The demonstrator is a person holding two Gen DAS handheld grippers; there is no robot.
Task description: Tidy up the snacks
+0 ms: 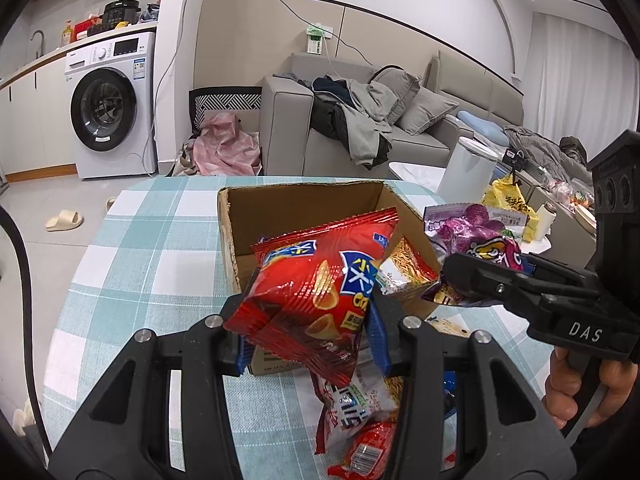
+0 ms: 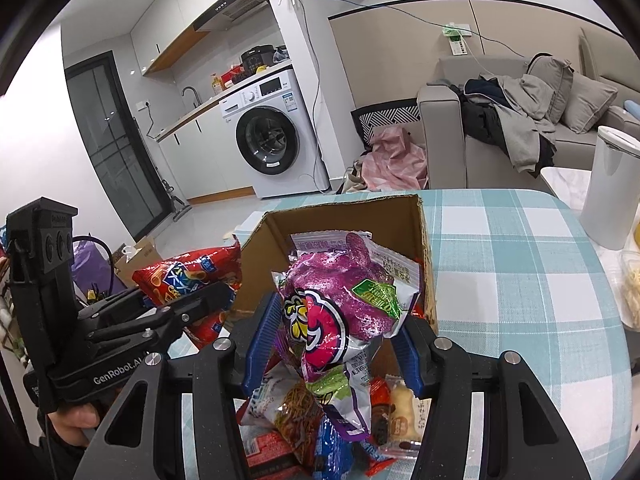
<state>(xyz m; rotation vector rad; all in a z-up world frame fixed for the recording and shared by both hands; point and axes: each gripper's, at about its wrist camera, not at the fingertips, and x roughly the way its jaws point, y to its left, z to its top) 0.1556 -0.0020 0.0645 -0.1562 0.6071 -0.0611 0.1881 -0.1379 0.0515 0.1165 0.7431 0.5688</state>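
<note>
My left gripper (image 1: 310, 336) is shut on a red snack bag (image 1: 320, 280), held up in front of the open cardboard box (image 1: 288, 200) on the checked table. My right gripper (image 2: 336, 344) is shut on a purple snack bag (image 2: 340, 300), lifted just before the same box (image 2: 344, 216). In the left wrist view the right gripper (image 1: 452, 276) with its purple bag (image 1: 476, 236) hangs at the box's right side. In the right wrist view the left gripper (image 2: 216, 296) with the red bag (image 2: 188, 276) sits left of the box. Some packets (image 1: 404, 268) lie inside the box.
Several loose snack packets (image 2: 320, 420) lie on the tablecloth (image 1: 152, 248) beneath both grippers. A white canister (image 2: 612, 188) stands at the table's right edge beside a clear tub (image 2: 632, 288). Beyond the table are a sofa (image 1: 288, 128) and a washing machine (image 1: 112, 108).
</note>
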